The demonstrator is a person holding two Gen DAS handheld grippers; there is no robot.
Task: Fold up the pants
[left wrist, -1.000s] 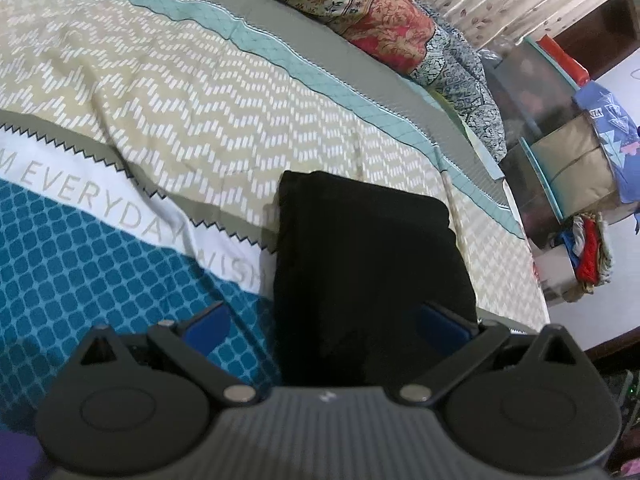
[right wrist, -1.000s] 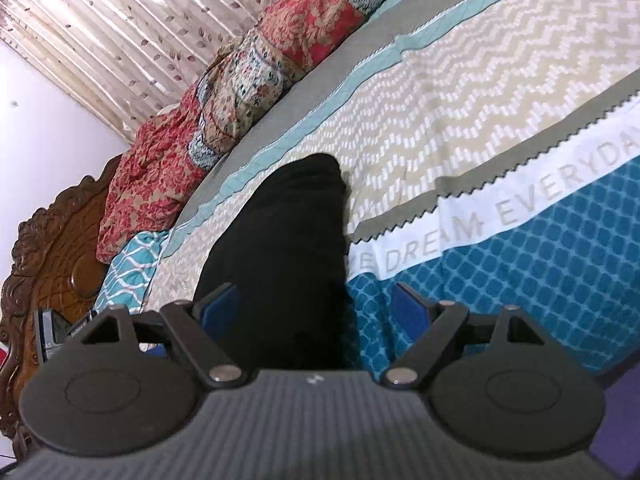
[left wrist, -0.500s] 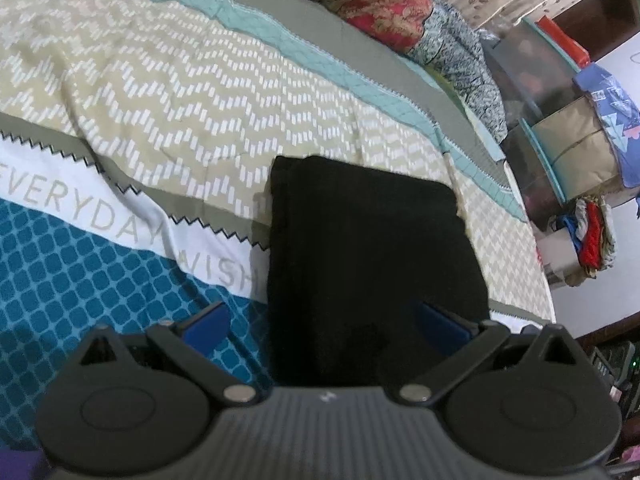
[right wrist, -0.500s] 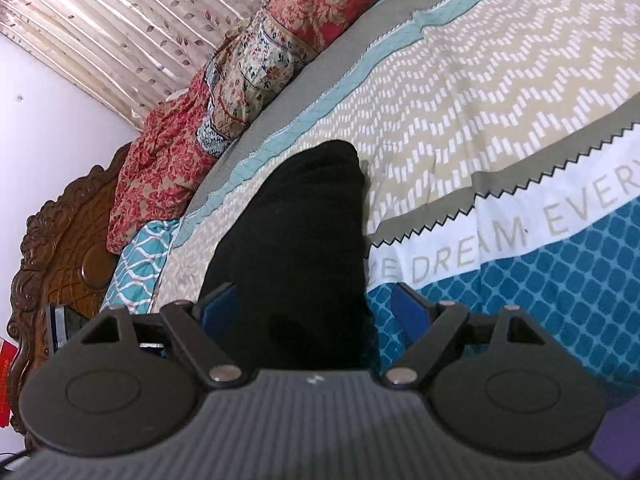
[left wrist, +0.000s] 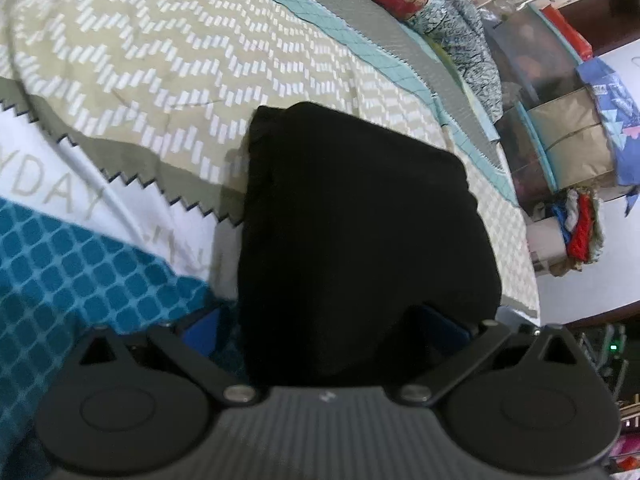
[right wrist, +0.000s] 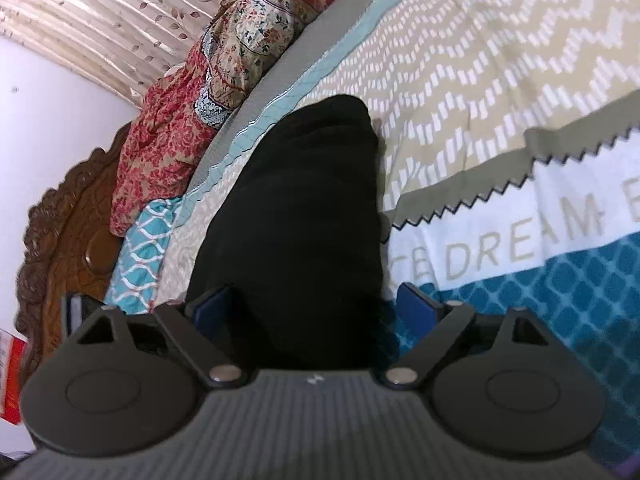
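The black pants [left wrist: 352, 220] lie folded into a thick rectangle on the patterned bedsheet [left wrist: 160, 60]. My left gripper [left wrist: 320, 326] is open and hangs low over the near end of the pants. Its left blue pad sits off the cloth's left edge and its right pad over the cloth. In the right wrist view the same pants [right wrist: 304, 208] stretch away as a long dark bundle. My right gripper [right wrist: 316, 306] straddles their near end and its jaws are opening. The cloth lies between the pads, which do not press on it.
Floral quilts and pillows [right wrist: 180, 132] are piled along the far side of the bed by the curtain [right wrist: 100, 12]. A carved wooden headboard [right wrist: 60, 232] stands at the left. Stacked storage boxes and clothes [left wrist: 560, 128] stand beyond the bed's right edge.
Both grippers have sunk toward the pants and moved in, so the dark bundle fills more of each view. The right gripper's pads stand slightly wider apart.
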